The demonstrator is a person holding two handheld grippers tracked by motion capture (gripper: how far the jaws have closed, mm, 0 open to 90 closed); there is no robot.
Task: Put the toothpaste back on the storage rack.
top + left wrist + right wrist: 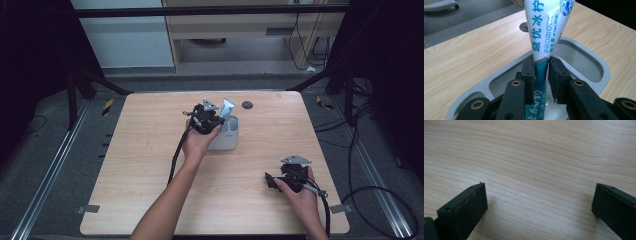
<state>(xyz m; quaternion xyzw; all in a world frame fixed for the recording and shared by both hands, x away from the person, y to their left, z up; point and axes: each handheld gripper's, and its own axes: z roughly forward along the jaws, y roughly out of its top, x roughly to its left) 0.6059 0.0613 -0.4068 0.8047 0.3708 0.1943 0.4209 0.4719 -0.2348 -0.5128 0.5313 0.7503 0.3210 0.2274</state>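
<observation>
Toothpaste tube held upright over grey holder, tabletop centre.
Left gripper [541, 67] clamps the toothpaste tube [546, 27] above the grey holder [584, 50]; right gripper [539, 202] released, jaws wide, at the tabletop [150, 150] near right.

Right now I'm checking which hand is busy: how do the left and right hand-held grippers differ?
The left hand-held gripper has its jaws nearly together, pressing on a toothpaste tube; the right hand-held gripper has its jaws wide apart with nothing between them. The left one is over the grey holder near the table's middle; the right one is over bare wooden table at the near right. Both have black jaws and are held in a hand.
</observation>
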